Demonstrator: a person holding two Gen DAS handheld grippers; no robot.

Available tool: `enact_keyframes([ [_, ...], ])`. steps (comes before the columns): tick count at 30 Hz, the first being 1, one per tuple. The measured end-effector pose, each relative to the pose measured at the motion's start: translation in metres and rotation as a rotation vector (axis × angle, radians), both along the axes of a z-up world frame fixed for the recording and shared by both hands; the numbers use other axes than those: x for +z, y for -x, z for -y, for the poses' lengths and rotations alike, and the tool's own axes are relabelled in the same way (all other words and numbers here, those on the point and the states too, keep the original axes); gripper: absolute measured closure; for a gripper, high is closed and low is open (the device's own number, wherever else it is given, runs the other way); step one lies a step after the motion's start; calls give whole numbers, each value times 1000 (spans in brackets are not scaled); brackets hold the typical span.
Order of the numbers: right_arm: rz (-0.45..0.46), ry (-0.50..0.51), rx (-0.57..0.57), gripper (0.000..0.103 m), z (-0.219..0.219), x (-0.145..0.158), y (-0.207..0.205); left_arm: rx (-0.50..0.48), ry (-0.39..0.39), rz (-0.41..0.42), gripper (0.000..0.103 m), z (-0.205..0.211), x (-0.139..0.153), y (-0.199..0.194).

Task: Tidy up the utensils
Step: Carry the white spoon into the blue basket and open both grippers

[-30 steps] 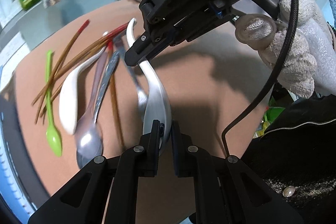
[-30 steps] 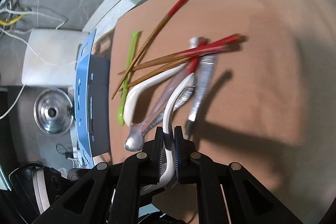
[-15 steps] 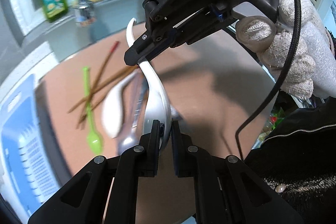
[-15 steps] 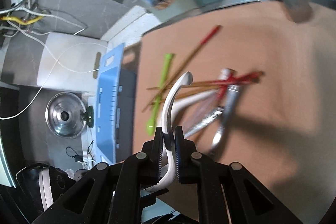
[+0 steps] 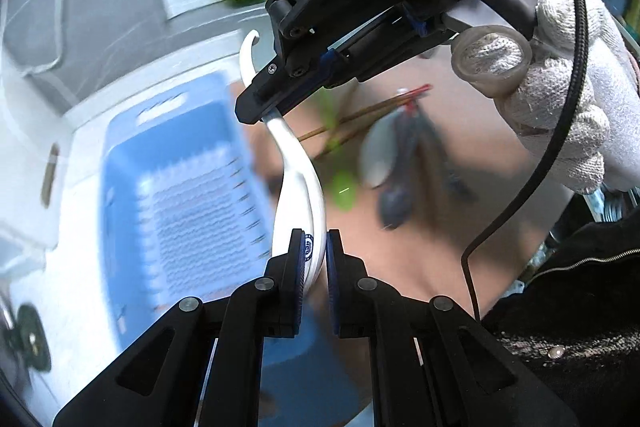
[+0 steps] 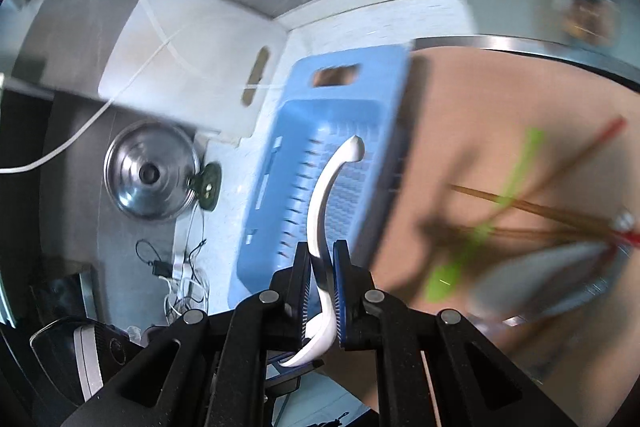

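Both grippers, left (image 5: pixel 312 259) and right (image 6: pixel 322 267), clamp one white spoon (image 5: pixel 298 171) mid-frame, over the blue basket (image 6: pixel 340 99). Tan mat (image 6: pixel 500 99) fills the right (blurry utensils there), grey counter upper left

My right gripper (image 6: pixel 322 267) pinches a white spoon (image 6: pixel 324 195) by its handle, its hooked tip ahead over the blue basket (image 6: pixel 320 131). Right of me, blurred: green spoon (image 6: pixel 472 247), chopsticks (image 6: pixel 540 207). Left: steel lid (image 6: pixel 150 175).
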State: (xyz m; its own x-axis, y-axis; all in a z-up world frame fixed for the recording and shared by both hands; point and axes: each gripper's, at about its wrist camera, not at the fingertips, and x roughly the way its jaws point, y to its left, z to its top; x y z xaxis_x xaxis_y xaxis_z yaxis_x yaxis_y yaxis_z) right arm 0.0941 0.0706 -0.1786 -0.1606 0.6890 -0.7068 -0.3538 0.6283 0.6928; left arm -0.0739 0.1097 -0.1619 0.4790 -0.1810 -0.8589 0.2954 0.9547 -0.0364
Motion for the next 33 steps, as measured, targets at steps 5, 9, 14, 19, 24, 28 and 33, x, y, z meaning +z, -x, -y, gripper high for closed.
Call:
enact_keyframes([
  [5, -16, 34, 59, 93, -52, -21, 5, 60, -8, -39, 94, -34, -15, 1],
  [9, -45, 65, 86, 93, -84, -44, 3, 94, 1, -69, 94, -60, -31, -8],
  [14, -45, 110, 109, 93, -112, -64, -1, 127, -16, -105, 95, -74, -48, -17],
  [19, -41, 154, 134, 93, -133, -79, -5, 145, -21, -129, 95, -77, -59, -26],
  [24, -73, 184, 137, 93, -143, -96, -10, 164, -29, -151, 95, -81, -69, -33],
  [28, -70, 205, 148, 93, -149, -103, -11, 183, -29, -170, 95, -88, -77, -37],
  [33, -69, 214, 157, 91, -154, -106, -10, 193, -14, -194, 96, -92, -84, -39],
])
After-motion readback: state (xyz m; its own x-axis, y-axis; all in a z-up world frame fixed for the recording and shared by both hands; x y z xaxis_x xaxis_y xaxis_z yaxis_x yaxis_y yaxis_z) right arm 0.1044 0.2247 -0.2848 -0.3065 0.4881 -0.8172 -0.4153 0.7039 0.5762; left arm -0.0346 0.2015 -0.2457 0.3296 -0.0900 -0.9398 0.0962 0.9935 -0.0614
